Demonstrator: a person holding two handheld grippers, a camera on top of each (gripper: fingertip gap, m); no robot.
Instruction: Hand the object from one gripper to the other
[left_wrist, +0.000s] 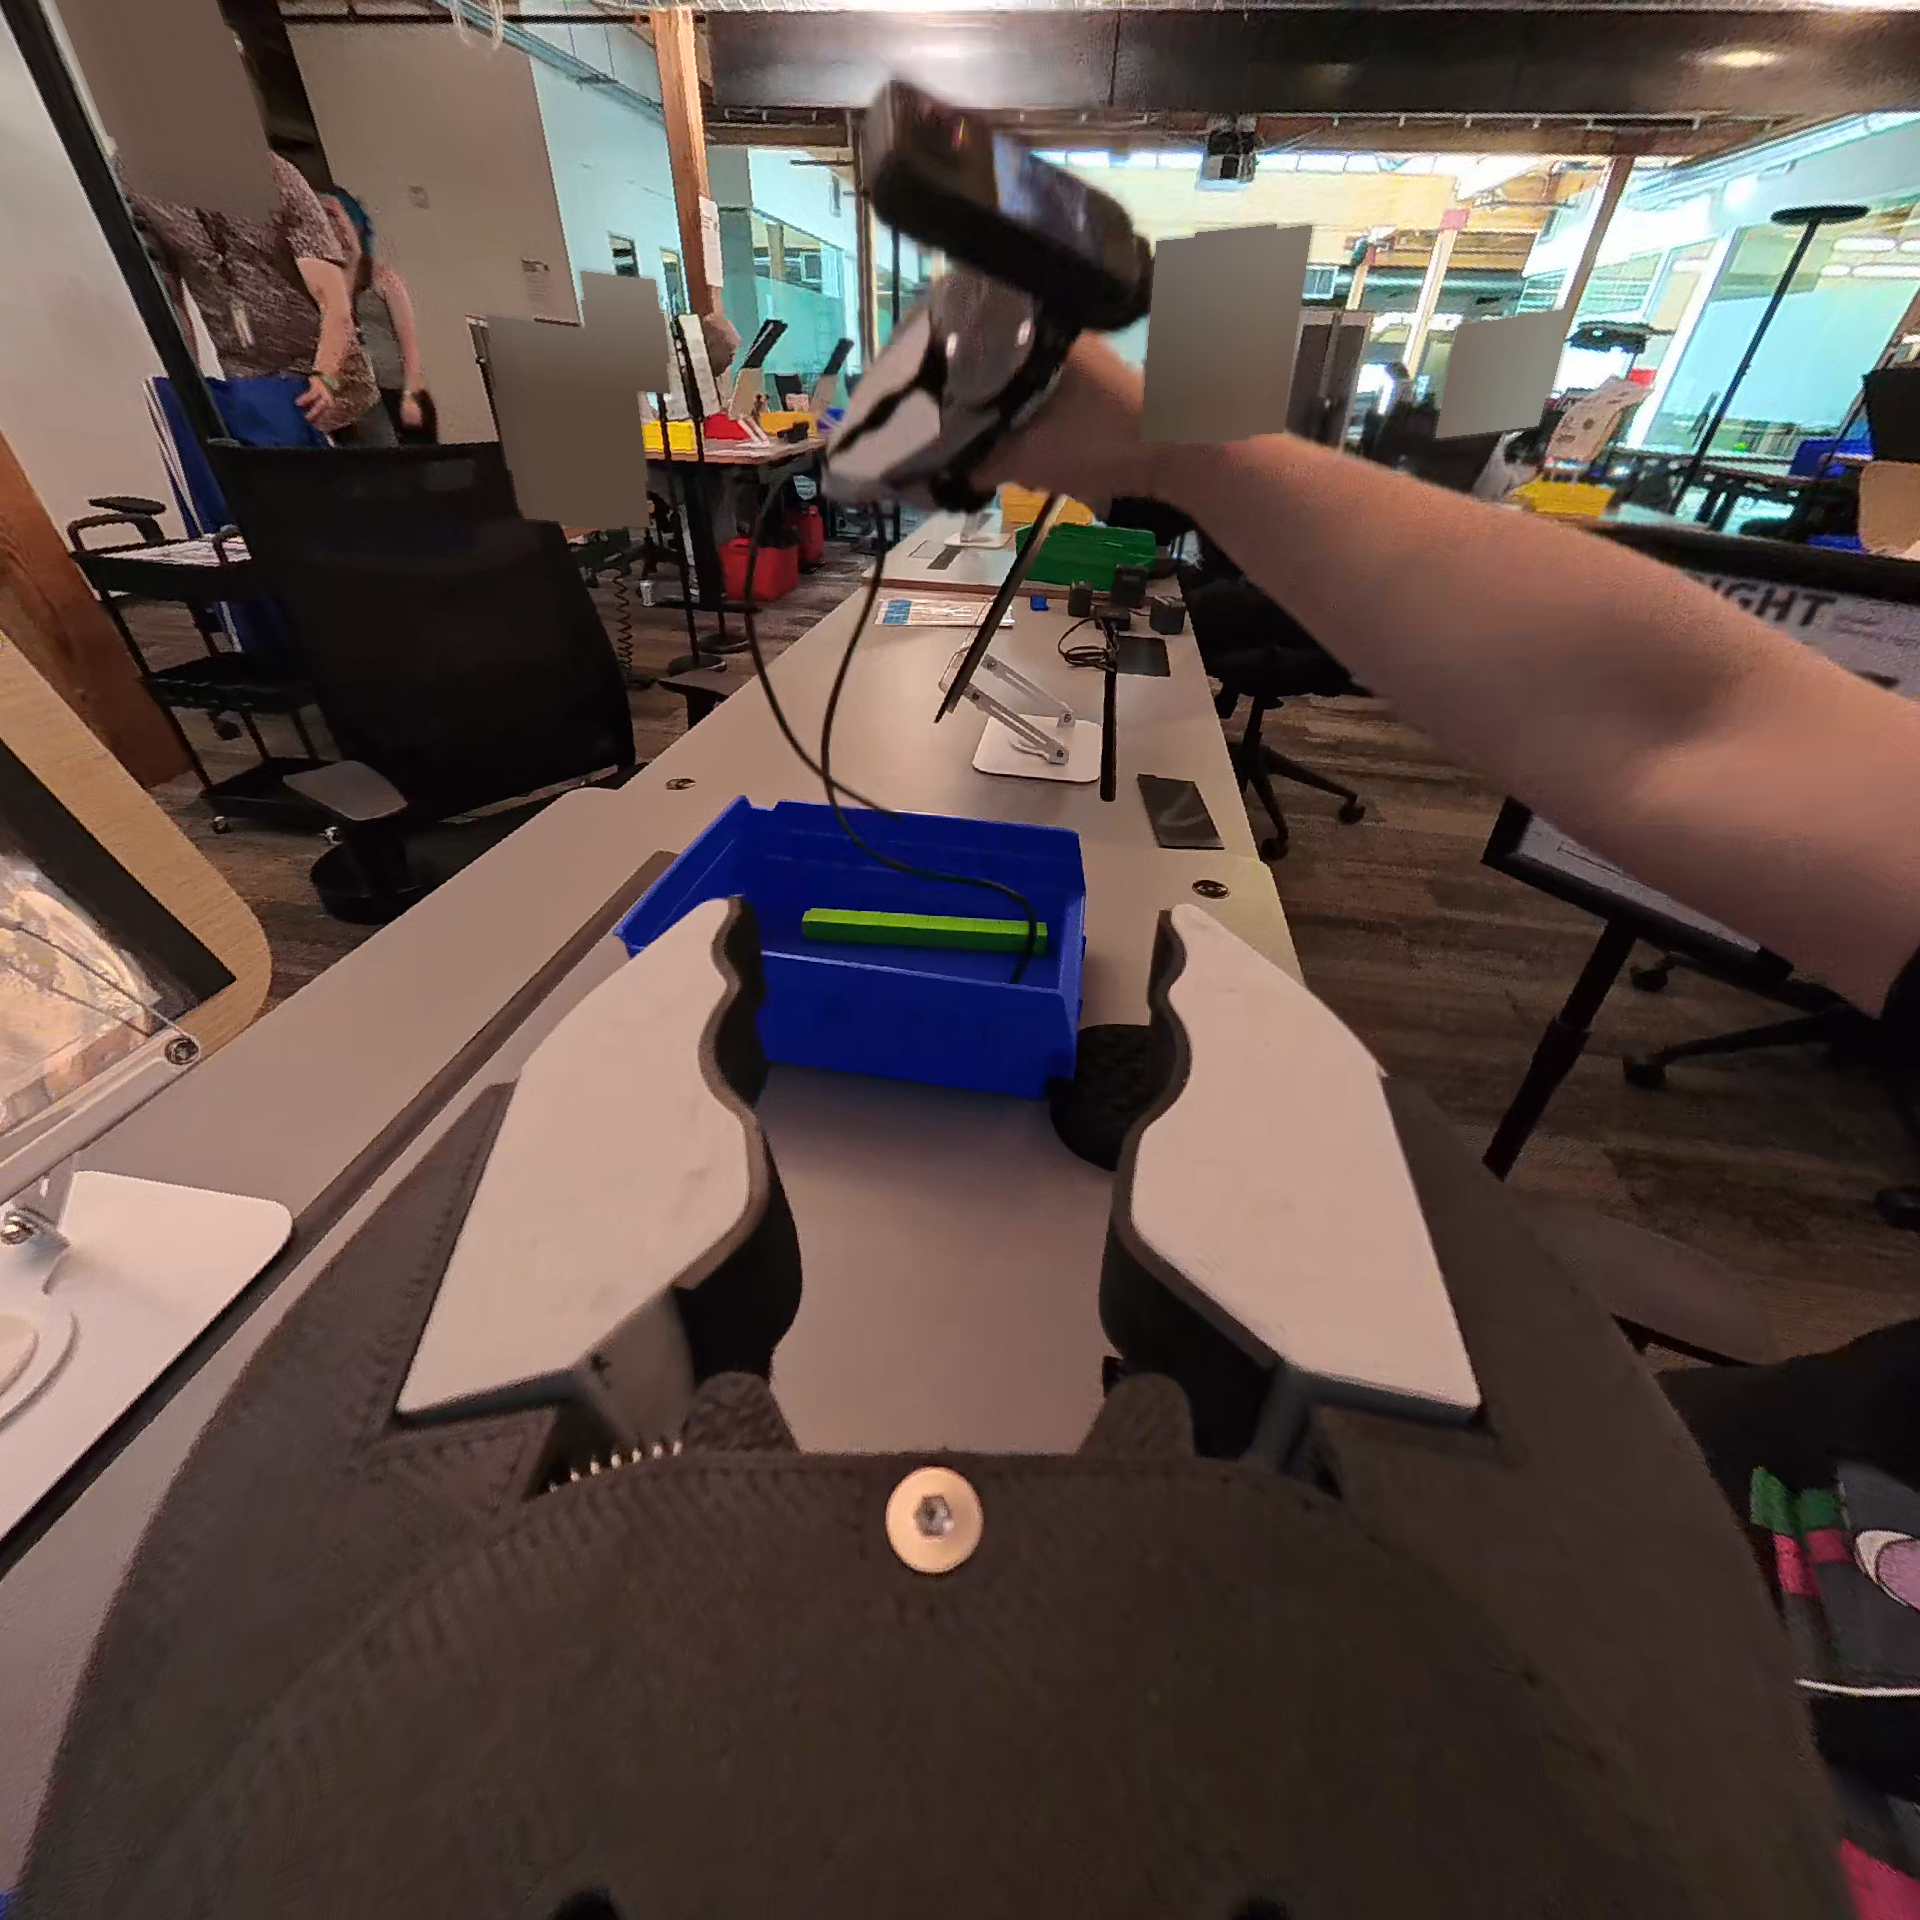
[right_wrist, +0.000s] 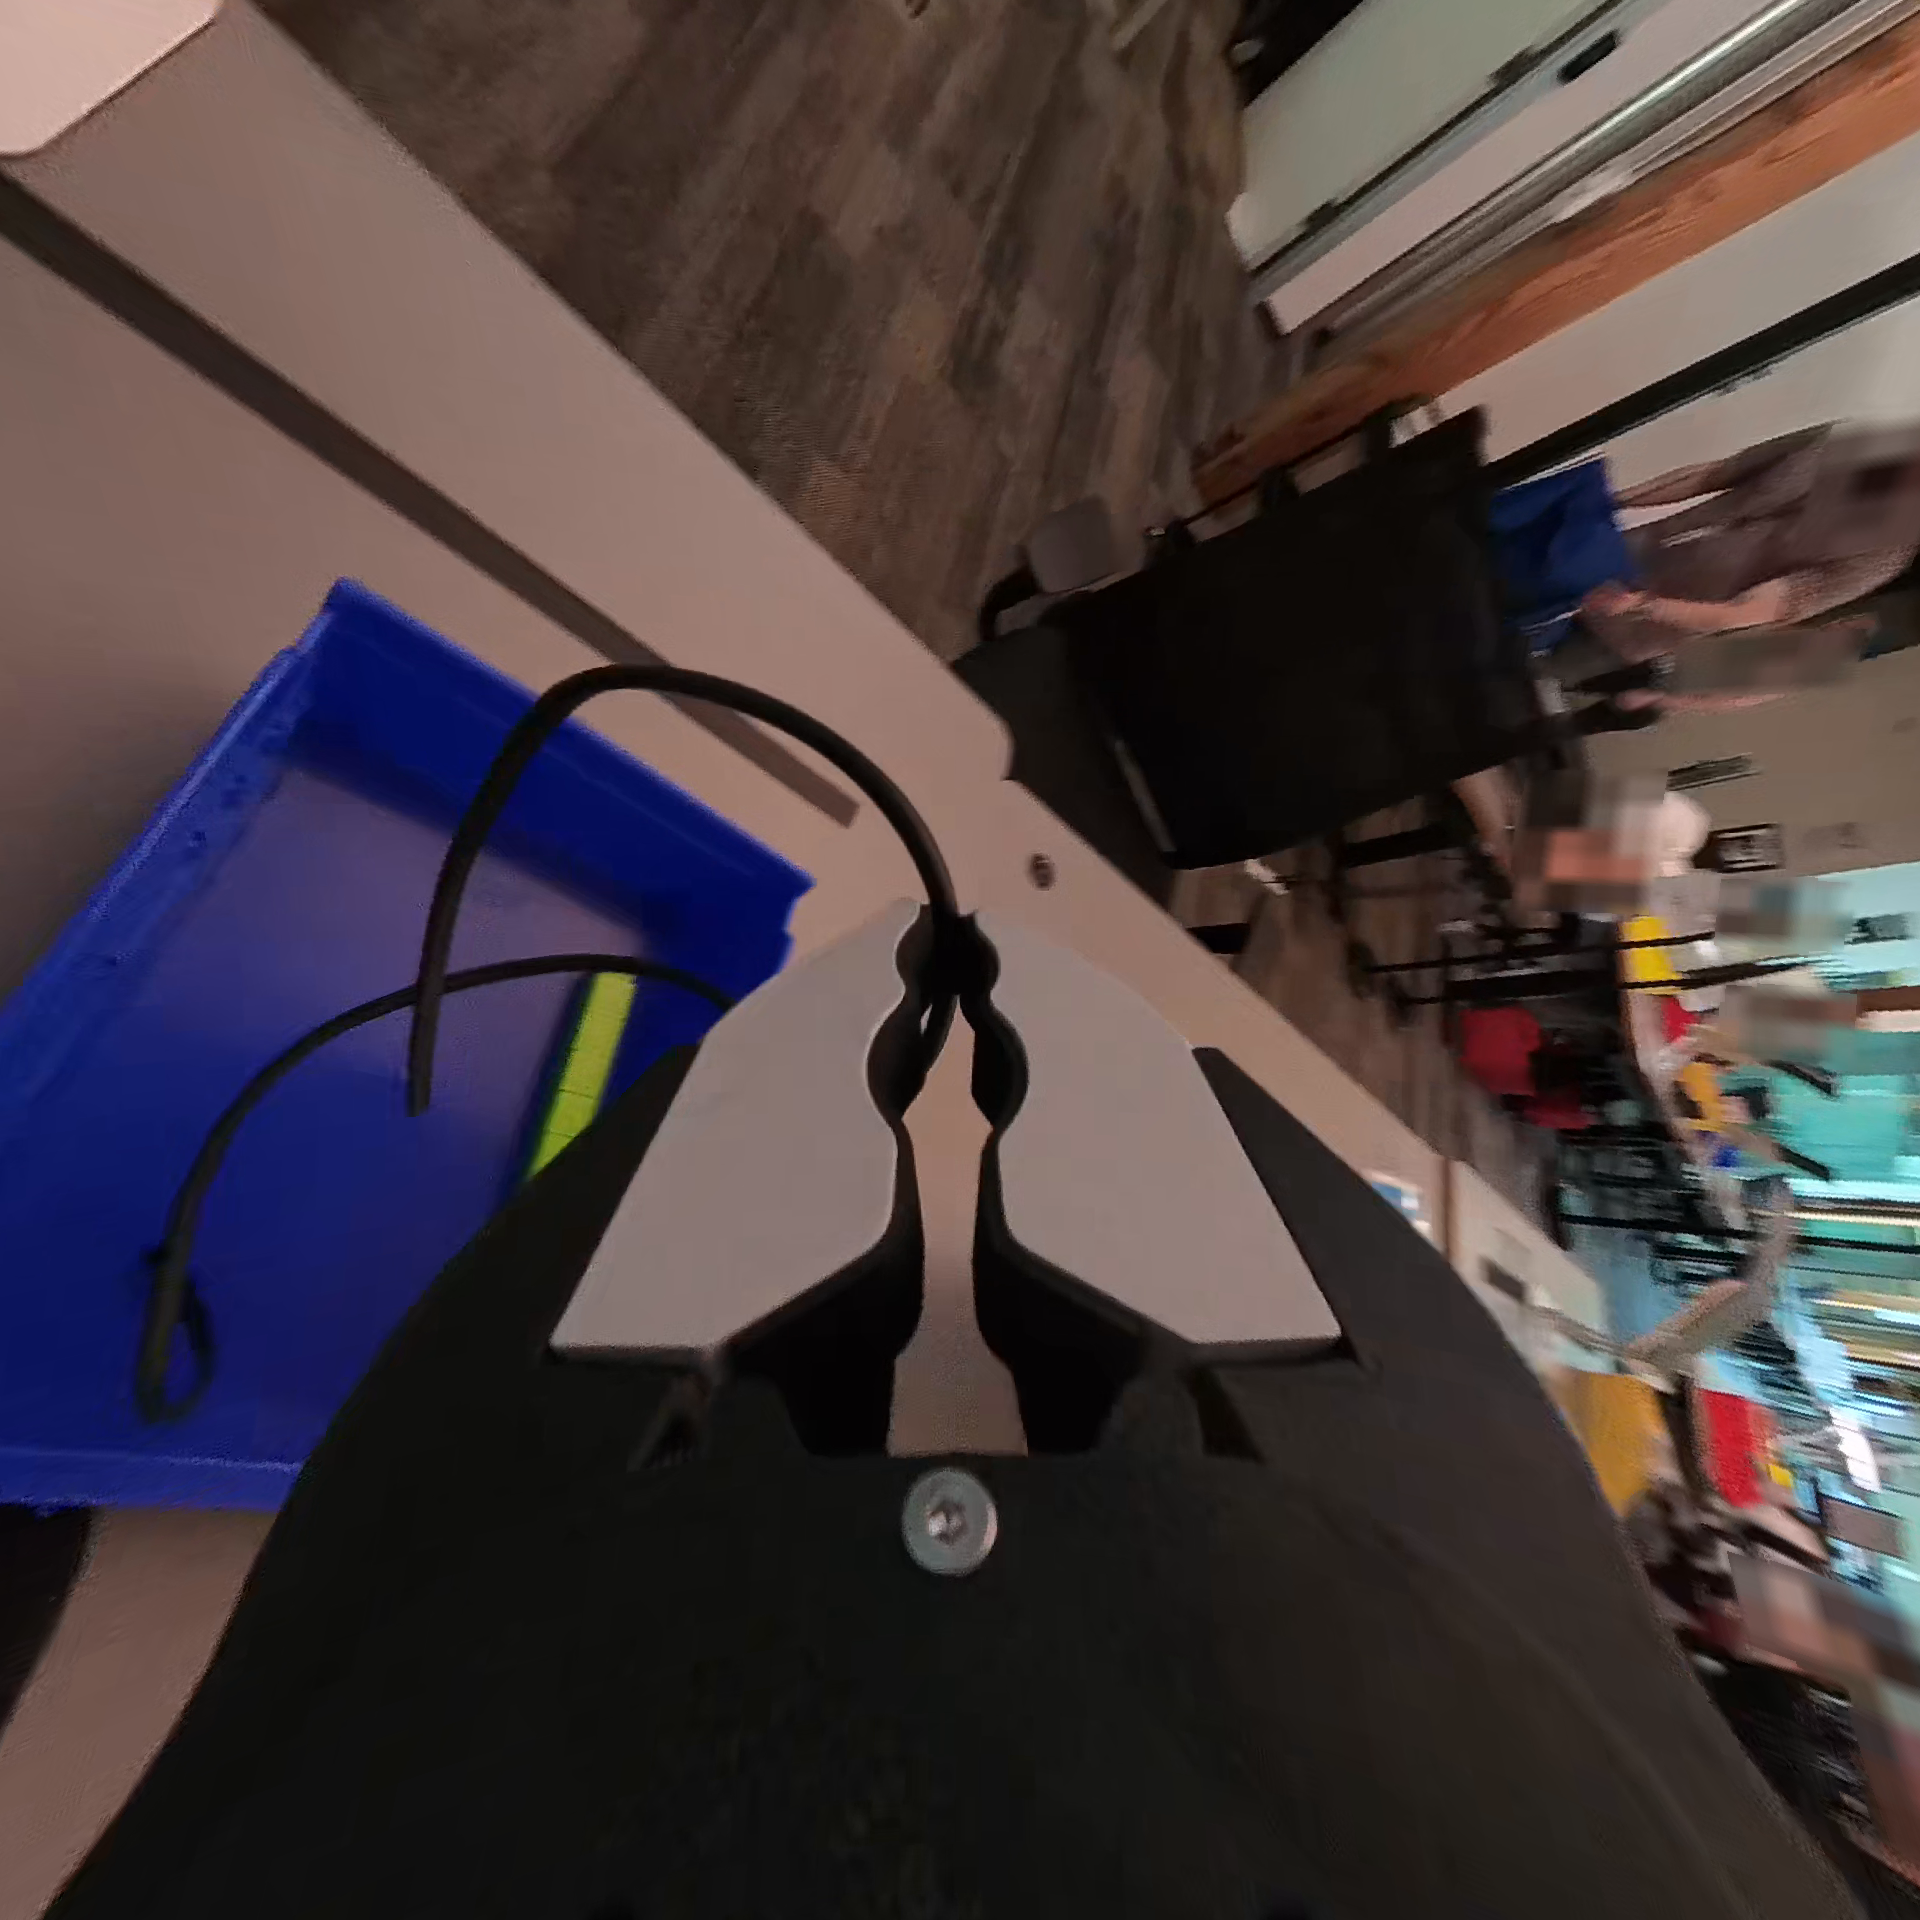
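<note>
Black cord (left_wrist: 831, 727) hangs from the right gripper (left_wrist: 883, 447), raised high over the grey table (left_wrist: 468, 987) in the left wrist view; its loose end trails down into the blue bin (left_wrist: 914, 1008), where a green bar (left_wrist: 925, 928) lies. The left gripper (left_wrist: 951, 997) sits low before the bin, its fingers (left_wrist: 644, 1143) wide apart and holding nothing. A banner (left_wrist: 1808, 623) at the right edge carries large lettering, cut off by the forearm (left_wrist: 1558, 675).

From the right wrist view, the right gripper (right_wrist: 951, 940) is clamped on the cord (right_wrist: 727, 707) at its fingertips; two strands arc away over the bin (right_wrist: 208, 1143), one ending in a small loop. No brand marks are legible.
</note>
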